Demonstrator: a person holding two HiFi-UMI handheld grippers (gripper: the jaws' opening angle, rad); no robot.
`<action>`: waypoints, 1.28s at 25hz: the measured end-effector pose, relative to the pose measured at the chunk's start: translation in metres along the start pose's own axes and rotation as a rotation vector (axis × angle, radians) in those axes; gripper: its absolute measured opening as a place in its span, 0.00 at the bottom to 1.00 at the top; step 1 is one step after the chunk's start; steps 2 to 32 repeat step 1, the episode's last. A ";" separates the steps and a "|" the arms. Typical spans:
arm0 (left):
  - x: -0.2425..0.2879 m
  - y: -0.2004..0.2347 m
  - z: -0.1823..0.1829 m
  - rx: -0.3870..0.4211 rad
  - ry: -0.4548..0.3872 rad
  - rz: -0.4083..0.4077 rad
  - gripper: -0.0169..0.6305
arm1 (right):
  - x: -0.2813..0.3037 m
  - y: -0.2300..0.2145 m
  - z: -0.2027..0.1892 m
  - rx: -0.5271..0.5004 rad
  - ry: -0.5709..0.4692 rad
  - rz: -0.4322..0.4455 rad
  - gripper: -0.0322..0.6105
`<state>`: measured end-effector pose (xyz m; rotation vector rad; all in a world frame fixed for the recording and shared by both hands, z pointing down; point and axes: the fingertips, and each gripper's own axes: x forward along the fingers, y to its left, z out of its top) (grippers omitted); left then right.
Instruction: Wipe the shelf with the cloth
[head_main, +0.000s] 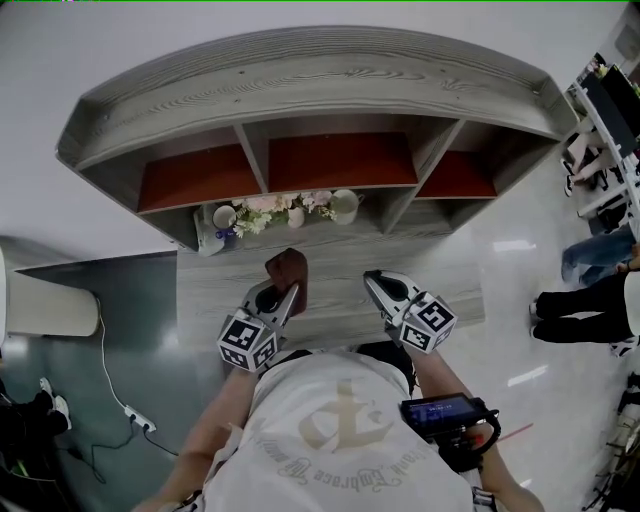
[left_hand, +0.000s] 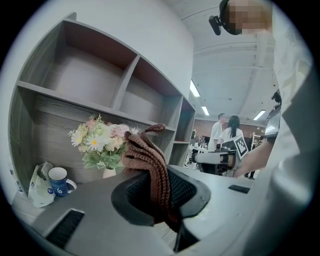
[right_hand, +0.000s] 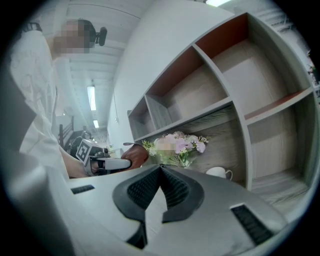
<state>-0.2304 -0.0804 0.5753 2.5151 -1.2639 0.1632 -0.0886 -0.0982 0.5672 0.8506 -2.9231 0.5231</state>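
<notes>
In the left gripper (left_hand: 160, 200): the jaws are clamping down on the brown knitted cloth (left_hand: 150, 170), so yeah, it's got a solid grip. The cloth is bunching up and poking out past the tips toward the far side.
Cloth position: it's hanging over the lower counter of the shelf (head_main: 300, 85), near of the flowers and a bit left of the middle. I honestly can't tell if it's touching the wood.
Right gripper (right_hand: 161, 170): it's hovering just right of the left one, over the same counter. Its pads are pressing together at the tips with nothing caught between them.
Flowers (head_main: 270, 210): a small white and pink bunch is sitting at the far edge of the counter, under the middle compartment.
White mug (head_main: 343, 205): it's standing just right of the flowers.
Blue mug (left_hand: 58, 180): it's sitting left of the flowers, right beside a crumpled white bag (left_hand: 37, 187) at the far left end.
Upper compartments: three of them are showing reddish back panels in the head view.
People: a couple are standing well off to the right.
</notes>
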 end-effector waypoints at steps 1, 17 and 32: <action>0.000 -0.001 -0.001 0.001 0.002 -0.004 0.13 | 0.000 0.000 0.000 0.000 0.001 -0.002 0.06; 0.000 -0.001 -0.001 0.001 0.002 -0.004 0.13 | 0.000 0.000 0.000 0.000 0.001 -0.002 0.06; 0.000 -0.001 -0.001 0.001 0.002 -0.004 0.13 | 0.000 0.000 0.000 0.000 0.001 -0.002 0.06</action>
